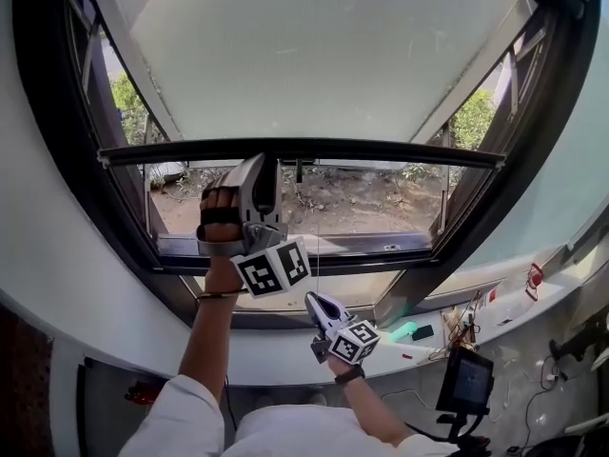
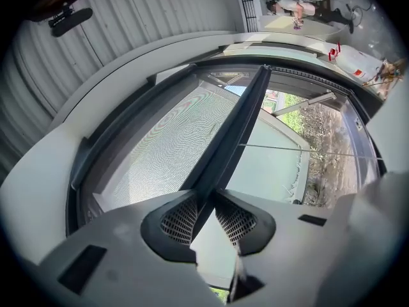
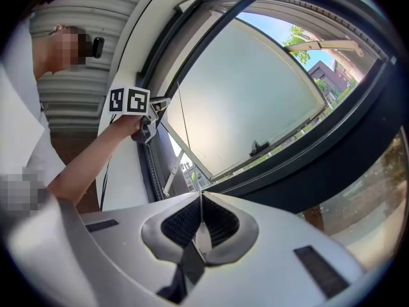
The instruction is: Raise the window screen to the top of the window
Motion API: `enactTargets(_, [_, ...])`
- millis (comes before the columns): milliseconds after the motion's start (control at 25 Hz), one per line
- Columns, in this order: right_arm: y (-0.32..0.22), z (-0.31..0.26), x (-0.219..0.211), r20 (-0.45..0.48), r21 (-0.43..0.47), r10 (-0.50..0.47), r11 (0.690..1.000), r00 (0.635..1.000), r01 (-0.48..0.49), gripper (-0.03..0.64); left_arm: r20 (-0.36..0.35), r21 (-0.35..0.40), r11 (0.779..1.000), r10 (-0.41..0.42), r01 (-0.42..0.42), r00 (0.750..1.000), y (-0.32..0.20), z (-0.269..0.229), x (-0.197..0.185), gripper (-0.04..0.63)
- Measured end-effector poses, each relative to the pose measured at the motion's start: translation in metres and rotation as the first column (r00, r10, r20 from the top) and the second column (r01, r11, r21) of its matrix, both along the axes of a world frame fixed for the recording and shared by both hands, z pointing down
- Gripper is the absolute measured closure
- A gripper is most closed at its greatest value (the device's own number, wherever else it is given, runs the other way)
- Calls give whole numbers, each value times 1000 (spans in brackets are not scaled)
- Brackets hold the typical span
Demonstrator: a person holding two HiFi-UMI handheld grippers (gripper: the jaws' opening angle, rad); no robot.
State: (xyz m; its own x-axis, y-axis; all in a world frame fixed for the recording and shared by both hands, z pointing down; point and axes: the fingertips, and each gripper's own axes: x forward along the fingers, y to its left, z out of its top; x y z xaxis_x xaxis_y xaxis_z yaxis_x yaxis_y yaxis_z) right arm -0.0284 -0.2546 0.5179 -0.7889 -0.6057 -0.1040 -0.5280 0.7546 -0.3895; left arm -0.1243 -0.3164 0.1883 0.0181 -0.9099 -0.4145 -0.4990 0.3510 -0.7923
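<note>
The window screen [image 1: 314,46] is a pale mesh sheet filling the upper part of the window, and it ends in a dark bottom bar [image 1: 400,150] that runs across the frame. My left gripper [image 1: 266,165] reaches up to this bar left of its middle. In the left gripper view the bar [image 2: 239,120] runs between the jaws of the left gripper [image 2: 206,200], which are shut on it. A thin pull cord [image 1: 317,246] hangs from the bar down to my right gripper [image 1: 316,300]. The right gripper [image 3: 200,200] is shut on the cord [image 3: 182,126], low near the sill.
The dark window frame [image 1: 57,160] surrounds the opening, with bare ground and bushes outside below the bar. The white sill [image 1: 514,307] at the lower right holds a teal object [image 1: 402,330] and a red-capped bottle [image 1: 535,276]. A small screen on a stand [image 1: 466,381] is below it.
</note>
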Motion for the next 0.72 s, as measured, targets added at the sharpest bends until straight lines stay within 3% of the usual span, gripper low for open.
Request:
enactTargets(440, [-9,-25,-9,31,-25,17,1000,999,-16,617,1,22,1000,12,-12,1000,-8,-24,0,531])
enactTargets(720, [-10,-53,0,140,-92,58,995,988,-46,617,5,65,998,12,-12,1000,-3,-52,0,531])
